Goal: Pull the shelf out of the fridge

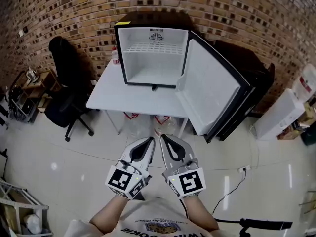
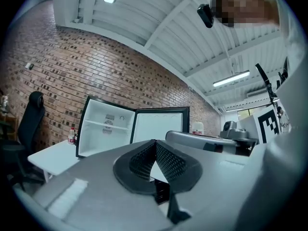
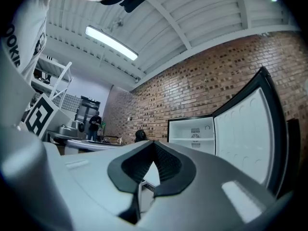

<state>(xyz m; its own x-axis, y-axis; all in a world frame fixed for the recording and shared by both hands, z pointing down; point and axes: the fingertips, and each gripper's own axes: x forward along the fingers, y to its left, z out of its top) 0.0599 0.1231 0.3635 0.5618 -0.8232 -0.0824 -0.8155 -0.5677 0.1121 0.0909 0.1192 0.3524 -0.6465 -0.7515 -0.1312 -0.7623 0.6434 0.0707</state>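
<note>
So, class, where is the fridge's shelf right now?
In the head view the shelf spans the upper part of the open fridge at top centre, the fridge standing on a white table by the brick wall.

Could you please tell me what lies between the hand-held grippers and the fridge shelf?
Head view: glossy white floor, plastic bags under the white table, its front strip, then the white wire shelf.

Fridge (image 1: pixel 150 70) on table (image 1: pixel 106 100), shelf (image 1: pixel 154 48) inside; chair (image 1: pixel 64 93) left; bottle (image 1: pixel 115 56) left of fridge.
</note>
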